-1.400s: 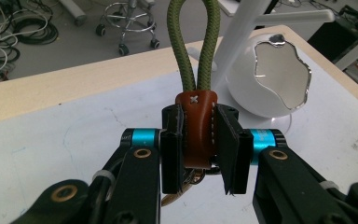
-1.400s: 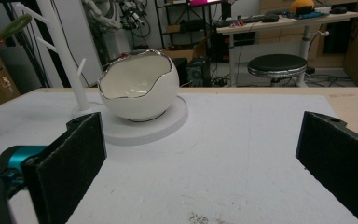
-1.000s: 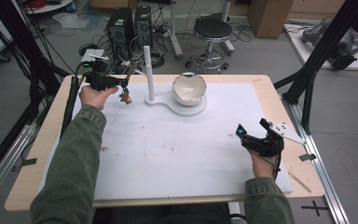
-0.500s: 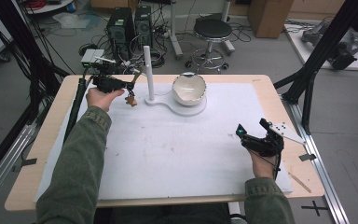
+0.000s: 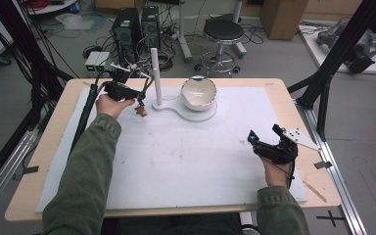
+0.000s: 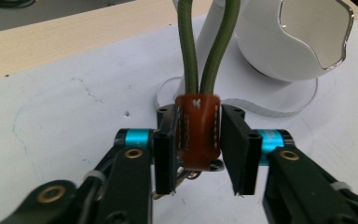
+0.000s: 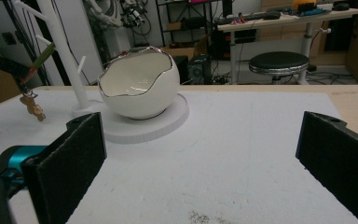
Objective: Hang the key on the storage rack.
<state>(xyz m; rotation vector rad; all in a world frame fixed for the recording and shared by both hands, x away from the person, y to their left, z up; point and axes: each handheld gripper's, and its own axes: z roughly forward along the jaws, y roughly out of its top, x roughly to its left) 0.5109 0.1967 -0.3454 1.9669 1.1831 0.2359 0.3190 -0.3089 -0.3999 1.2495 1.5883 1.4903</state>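
At the upper left of the high view, the left gripper point(image 6: 198, 154) pinches the brown leather tab point(image 6: 197, 133) of a light, floppy green cord loop point(image 6: 200, 51) beside the white stand point(image 5: 155, 78), its stiffest hold, while the right gripper point(image 5: 267, 142) rests wide open.

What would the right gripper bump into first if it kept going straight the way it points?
Probably the white egg-shaped bowl on its round white base. The open right gripper faces it across bare white table covering, though the bowl sits left of centre, so it might slip past.
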